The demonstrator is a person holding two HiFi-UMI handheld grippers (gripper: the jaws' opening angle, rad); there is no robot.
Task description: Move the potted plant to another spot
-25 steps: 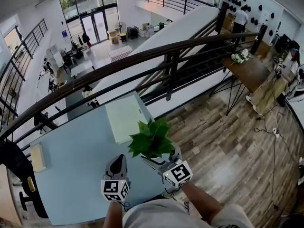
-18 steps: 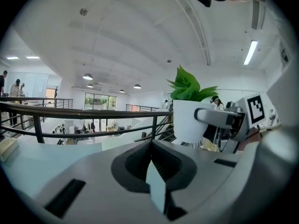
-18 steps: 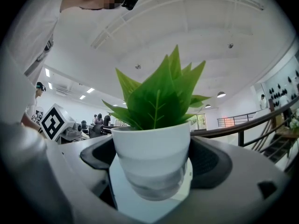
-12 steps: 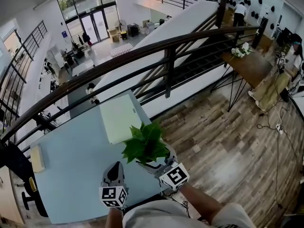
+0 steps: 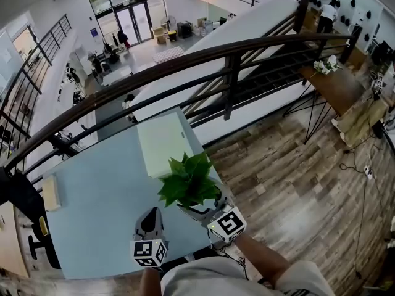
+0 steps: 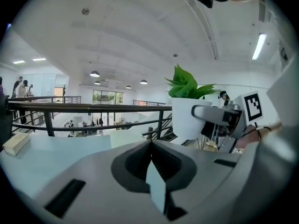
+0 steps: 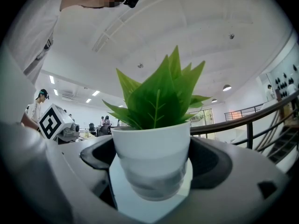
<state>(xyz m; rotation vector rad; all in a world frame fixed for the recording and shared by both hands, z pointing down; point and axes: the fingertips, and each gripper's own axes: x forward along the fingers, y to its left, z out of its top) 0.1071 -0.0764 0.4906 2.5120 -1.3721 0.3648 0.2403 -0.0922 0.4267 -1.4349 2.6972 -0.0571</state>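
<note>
The potted plant [image 5: 188, 182] has green leaves in a white pot [image 7: 152, 160]. My right gripper [image 5: 203, 209] is shut on the pot and holds it upright above the near right part of the pale blue table [image 5: 92, 214]. The plant [image 6: 189, 101] also shows at the right of the left gripper view, gripped by the other tool. My left gripper [image 5: 151, 217] hangs to the left of the plant over the table's near edge, its jaws shut with nothing between them.
A pale green board [image 5: 163, 143] lies at the table's far right corner and a small beige block [image 5: 50, 192] near its left edge. A dark metal railing [image 5: 228, 60] runs behind the table. Wood floor [image 5: 290, 184] lies to the right.
The plant in my right gripper has drifted slightly left and toward me over the table. The left gripper has stayed about where it was.
</note>
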